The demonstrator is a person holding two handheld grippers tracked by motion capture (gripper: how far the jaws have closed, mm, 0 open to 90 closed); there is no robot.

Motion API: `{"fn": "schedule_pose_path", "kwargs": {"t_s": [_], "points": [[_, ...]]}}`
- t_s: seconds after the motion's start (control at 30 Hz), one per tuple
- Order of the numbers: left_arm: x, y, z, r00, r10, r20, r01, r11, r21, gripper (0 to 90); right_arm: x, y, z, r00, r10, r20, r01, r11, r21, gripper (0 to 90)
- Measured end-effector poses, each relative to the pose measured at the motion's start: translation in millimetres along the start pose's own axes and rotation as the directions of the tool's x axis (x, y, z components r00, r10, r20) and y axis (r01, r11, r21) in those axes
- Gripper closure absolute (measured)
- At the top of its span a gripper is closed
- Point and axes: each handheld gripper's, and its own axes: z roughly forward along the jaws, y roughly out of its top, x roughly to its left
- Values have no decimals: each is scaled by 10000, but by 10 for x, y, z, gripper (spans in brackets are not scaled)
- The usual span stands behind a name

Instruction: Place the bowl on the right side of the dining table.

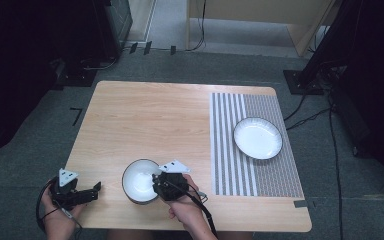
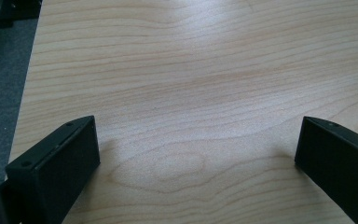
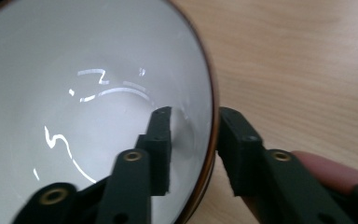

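Gripping the bowl [image 1: 141,181] at the table's [image 1: 145,115] 6 o'clock edge: right gripper [image 3: 193,140] straddles its 3 o'clock rim, jaws nearly pinched on the wall. Squeeze firm, lift level. Left gripper [image 2: 198,149] idles wide open, empty, at 8 o'clock.

place: lab or recording studio | floor: grey carpet [image 1: 40,130] with black tape marks [image 1: 76,116] | rigging: dark stands [image 1: 312,70] on floor plates, cables [image 1: 335,150] trailing around | setup: lone wooden table [image 1: 145,115] with a striped mat [image 1: 255,145], plate [image 1: 257,138] and bowl [image 1: 140,181] staged on it
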Motion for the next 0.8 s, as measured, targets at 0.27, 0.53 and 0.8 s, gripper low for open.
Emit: {"fn": "schedule_pose_path", "kwargs": {"t_s": [0.27, 0.53, 0.8], "points": [[0, 0, -1, 10000, 6, 2, -6, 10000, 9, 0, 18, 15, -53, 9992, -190, 344, 207, 9985, -507, 812], [1, 4, 3, 10000, 3, 14, -3, 10000, 7, 0, 77, 13, -93, 9951, -591, 797, 661, 9939, -885, 834], [1, 4, 3, 10000, -2, 14, 2, 10000, 5, 0, 99, 85, -209, 9948, -529, 869, 644, 9887, -1353, 841]]}}
